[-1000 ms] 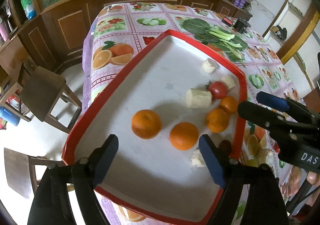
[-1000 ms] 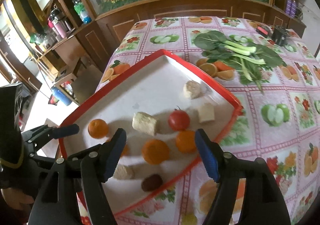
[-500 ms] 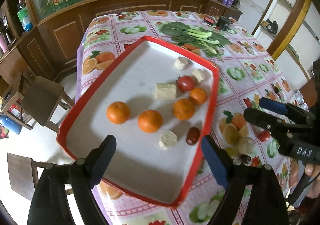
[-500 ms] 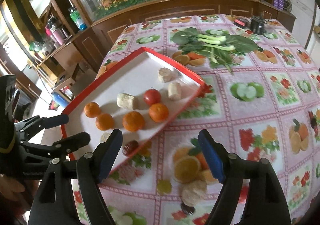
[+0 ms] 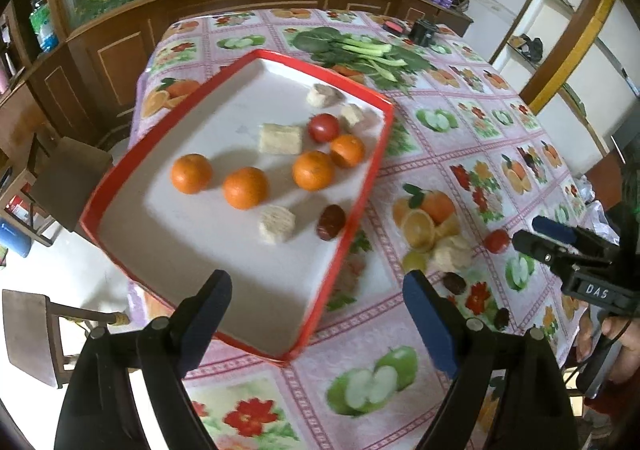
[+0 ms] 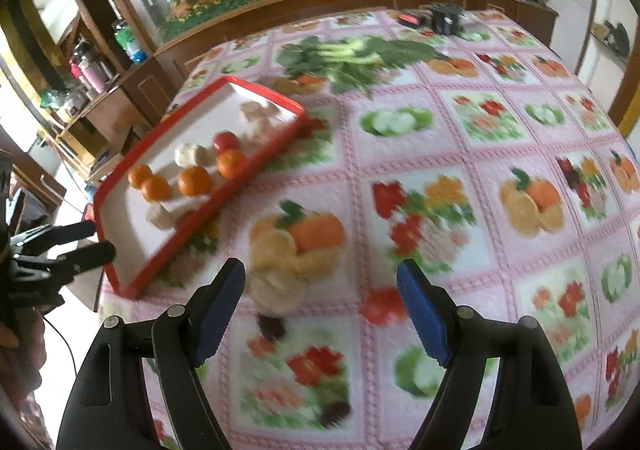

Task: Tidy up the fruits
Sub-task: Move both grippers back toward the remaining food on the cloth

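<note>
Right wrist view blurred; tomato [image 6: 383, 306] smeared; tray [image 6: 256, 165] edge legible.

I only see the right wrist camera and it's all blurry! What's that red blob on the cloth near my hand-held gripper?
Observer: A small tomato. It lies loose on the cloth, just off the tips of the right hand-held gripper.
Kid: Is anything hiding behind the tray's edge?
Observer: Yes. A dark red-brown fruit lies inside the tray, close to that rim.
Kid: Is the other one holding something?
Observer: No. The left hand-held gripper is open above the tray's near corner, with nothing between its pads.
</note>
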`<state>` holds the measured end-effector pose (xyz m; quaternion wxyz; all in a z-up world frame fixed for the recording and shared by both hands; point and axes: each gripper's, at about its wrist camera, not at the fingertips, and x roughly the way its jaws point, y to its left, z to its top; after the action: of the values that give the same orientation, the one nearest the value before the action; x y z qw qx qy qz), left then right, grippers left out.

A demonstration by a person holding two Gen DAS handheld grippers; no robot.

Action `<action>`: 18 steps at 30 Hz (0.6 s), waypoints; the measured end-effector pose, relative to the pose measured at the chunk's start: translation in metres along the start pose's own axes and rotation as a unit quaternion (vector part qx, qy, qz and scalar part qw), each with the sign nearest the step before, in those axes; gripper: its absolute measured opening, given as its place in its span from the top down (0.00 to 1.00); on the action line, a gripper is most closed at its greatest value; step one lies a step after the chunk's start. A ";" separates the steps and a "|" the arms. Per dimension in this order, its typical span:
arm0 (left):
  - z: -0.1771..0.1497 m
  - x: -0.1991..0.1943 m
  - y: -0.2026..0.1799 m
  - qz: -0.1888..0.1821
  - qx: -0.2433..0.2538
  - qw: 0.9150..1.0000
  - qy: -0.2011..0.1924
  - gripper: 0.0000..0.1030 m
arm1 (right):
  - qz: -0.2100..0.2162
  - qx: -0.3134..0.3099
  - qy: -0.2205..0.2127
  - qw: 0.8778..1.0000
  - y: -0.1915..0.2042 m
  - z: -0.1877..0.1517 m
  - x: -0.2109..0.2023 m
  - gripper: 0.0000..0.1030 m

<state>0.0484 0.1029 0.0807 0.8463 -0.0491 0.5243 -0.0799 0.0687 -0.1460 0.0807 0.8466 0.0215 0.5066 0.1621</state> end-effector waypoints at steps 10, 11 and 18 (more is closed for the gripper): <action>-0.013 0.023 -0.051 -0.022 0.054 0.998 0.028 0.13 | -0.012 0.049 0.024 0.998 -0.039 -0.042 -0.009 0.24; -0.014 0.027 -0.055 -0.021 0.061 0.997 0.033 0.13 | -0.013 0.051 0.025 0.998 -0.042 -0.046 -0.010 0.24; -0.016 0.043 -0.057 -0.034 0.066 0.996 0.044 0.16 | -0.016 0.069 0.023 0.997 -0.055 -0.061 -0.017 0.24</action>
<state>0.0483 0.0390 0.0452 0.8208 -0.0076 0.5526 -0.1445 0.0225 -0.2107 0.0545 0.8335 0.0677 0.5364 0.1140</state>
